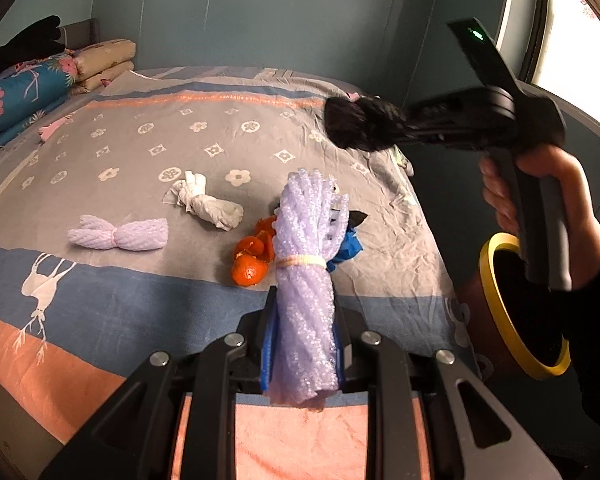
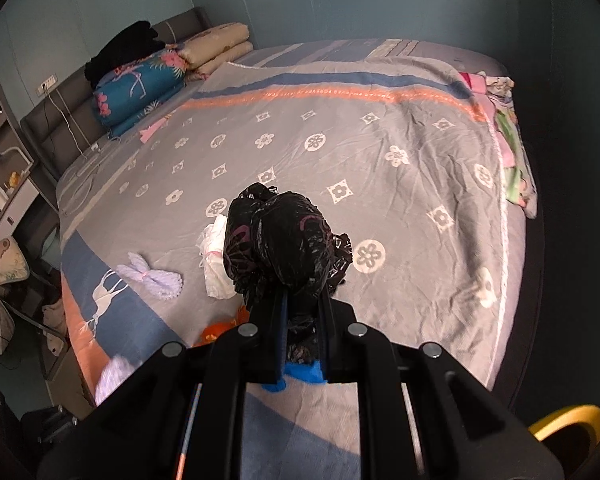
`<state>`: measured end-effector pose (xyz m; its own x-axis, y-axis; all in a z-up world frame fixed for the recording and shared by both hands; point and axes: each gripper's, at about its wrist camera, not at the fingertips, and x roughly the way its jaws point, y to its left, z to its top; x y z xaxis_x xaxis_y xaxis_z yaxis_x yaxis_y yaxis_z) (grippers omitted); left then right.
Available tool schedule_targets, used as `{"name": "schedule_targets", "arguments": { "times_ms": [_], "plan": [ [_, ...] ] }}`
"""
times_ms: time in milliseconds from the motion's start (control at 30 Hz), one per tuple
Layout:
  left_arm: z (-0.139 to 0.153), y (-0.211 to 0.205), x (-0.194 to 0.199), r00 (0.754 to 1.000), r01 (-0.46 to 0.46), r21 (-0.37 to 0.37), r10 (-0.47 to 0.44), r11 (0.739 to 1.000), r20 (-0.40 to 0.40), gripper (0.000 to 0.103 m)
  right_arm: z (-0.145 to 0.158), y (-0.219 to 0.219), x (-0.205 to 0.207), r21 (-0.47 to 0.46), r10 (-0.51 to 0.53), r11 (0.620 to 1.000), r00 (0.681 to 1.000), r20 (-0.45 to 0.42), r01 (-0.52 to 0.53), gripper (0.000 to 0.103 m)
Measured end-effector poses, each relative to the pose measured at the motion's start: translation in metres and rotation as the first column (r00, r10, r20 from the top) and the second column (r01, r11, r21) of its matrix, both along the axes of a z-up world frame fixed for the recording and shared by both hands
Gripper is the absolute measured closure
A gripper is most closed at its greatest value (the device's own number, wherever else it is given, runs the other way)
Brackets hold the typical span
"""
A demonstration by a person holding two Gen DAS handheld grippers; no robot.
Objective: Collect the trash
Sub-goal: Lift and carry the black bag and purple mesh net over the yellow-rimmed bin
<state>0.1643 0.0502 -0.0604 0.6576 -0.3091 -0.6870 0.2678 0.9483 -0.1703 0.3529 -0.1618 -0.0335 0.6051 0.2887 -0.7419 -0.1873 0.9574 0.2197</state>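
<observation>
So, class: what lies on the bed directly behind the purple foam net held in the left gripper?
Behind the purple foam net, orange peel and a blue scrap show on the bed. The net covers whatever lies between them.

The bed cover [image 1: 148,140] is soft, matt cloth. The purple foam net [image 1: 306,280] looks bumpy and a bit shiny. The black bag [image 2: 280,248] is thin, crinkly, glossy plastic. The white paper wad [image 1: 208,202] is crumpled. The orange peel [image 1: 252,256] looks shiny.
</observation>
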Motion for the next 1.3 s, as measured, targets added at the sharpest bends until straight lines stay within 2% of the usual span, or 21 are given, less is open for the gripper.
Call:
{"name": "schedule_targets", "arguments": {
  "times_ms": [233, 467, 667, 900, 1300],
  "plan": [
    [0.011, -0.003, -0.005, 1.0, -0.016, -0.021, 0.016, 1.0, 0.011, 0.083, 0.016, -0.035, -0.04, 0.051, -0.029, 0.998, 0.999, 0.033, 0.027, 0.091],
    [0.018, -0.01, -0.008, 1.0, -0.029, -0.035, 0.03, 0.999, 0.004, 0.083, 0.028, -0.059, -0.074, 0.062, -0.049, 0.997, 0.997, 0.067, 0.045, 0.091],
    [0.031, -0.022, -0.012, 0.999, -0.025, -0.042, 0.027, 0.999, 0.029, 0.083, 0.039, -0.081, -0.102, 0.078, -0.077, 0.994, 0.992, 0.096, 0.07, 0.091],
    [0.046, -0.044, -0.014, 0.999, 0.0, -0.075, 0.002, 0.997, 0.033, 0.083, 0.049, -0.111, -0.138, 0.094, -0.125, 0.989, 0.985, 0.12, 0.114, 0.091],
    [0.068, -0.102, -0.019, 0.992, 0.117, -0.134, -0.11, 0.984, 0.058, 0.083, 0.064, -0.162, -0.209, 0.112, -0.259, 0.963, 0.954, 0.151, 0.243, 0.091]
  ]
}}
